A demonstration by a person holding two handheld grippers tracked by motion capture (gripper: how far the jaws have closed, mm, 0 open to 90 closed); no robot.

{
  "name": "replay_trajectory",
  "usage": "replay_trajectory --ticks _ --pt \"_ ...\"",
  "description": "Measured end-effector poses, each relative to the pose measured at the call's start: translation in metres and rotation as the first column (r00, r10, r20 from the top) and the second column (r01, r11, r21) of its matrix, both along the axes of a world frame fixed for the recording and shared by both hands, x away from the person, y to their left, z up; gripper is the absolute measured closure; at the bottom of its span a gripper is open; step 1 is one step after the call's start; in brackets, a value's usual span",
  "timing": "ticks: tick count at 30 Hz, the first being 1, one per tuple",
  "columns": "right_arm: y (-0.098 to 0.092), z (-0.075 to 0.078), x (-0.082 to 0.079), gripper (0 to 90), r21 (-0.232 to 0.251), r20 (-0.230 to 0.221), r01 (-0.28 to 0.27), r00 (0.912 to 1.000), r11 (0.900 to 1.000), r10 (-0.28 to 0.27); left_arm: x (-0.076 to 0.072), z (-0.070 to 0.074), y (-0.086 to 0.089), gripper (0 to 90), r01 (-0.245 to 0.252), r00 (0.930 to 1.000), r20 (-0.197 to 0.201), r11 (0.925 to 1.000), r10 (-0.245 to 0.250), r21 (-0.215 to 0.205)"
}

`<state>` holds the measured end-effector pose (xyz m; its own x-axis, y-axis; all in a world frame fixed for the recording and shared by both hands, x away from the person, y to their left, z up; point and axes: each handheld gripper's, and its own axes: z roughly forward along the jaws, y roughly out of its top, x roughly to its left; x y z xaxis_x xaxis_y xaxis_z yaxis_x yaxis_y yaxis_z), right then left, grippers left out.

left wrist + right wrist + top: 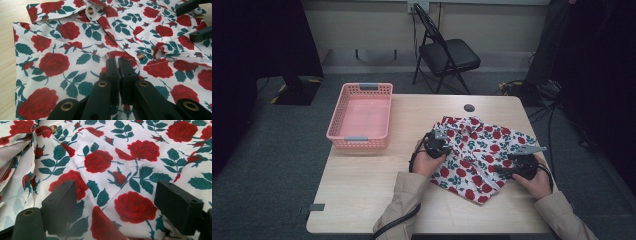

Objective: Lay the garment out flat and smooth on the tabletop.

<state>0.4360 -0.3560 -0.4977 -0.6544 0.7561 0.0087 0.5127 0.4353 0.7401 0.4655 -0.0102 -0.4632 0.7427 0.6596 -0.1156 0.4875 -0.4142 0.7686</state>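
Barely started — left gripper clamped on the rose shirt, right gripper gaping wide above it, pink basket way off left.

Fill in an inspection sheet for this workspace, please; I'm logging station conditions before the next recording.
Surface: light wood table, with a dark round cap near its far edge.
Job's things: rose-print shirt lying rumpled on the table's right half, brass snap buttons visible.
Clutter: pink basket at the table's far left, standing empty.
Grippers: left tongs shut on a fold of the shirt by a button; right tongs open, jaws spread over the fabric.
Cables: a black one trails from the left hand off the near edge; more lie on the floor at right.
Surroundings: black folding chair behind the table, grey carpet, dark equipment at both sides.
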Motion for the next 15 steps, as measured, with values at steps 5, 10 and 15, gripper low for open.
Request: replay_trajectory --ticks 5,10,15 --pt "0.0 0.0 0.0 17.3 0.0 0.0 0.0 1.0 1.0 0.0 0.003 -0.012 0.0 86.8 -0.006 0.9996 -0.029 1.0 0.006 -0.001" --pt "0.0 0.0 0.0 17.3 0.0 0.0 0.0 1.0 1.0 0.0 0.005 -0.014 0.001 87.8 -0.012 0.9994 -0.033 0.9999 0.012 0.006" --pt "0.0 0.0 0.0 17.3 0.001 0.0 0.0 1.0 1.0 0.0 0.005 -0.006 0.003 88.3 -0.019 0.9995 -0.026 0.9998 0.019 -0.002"
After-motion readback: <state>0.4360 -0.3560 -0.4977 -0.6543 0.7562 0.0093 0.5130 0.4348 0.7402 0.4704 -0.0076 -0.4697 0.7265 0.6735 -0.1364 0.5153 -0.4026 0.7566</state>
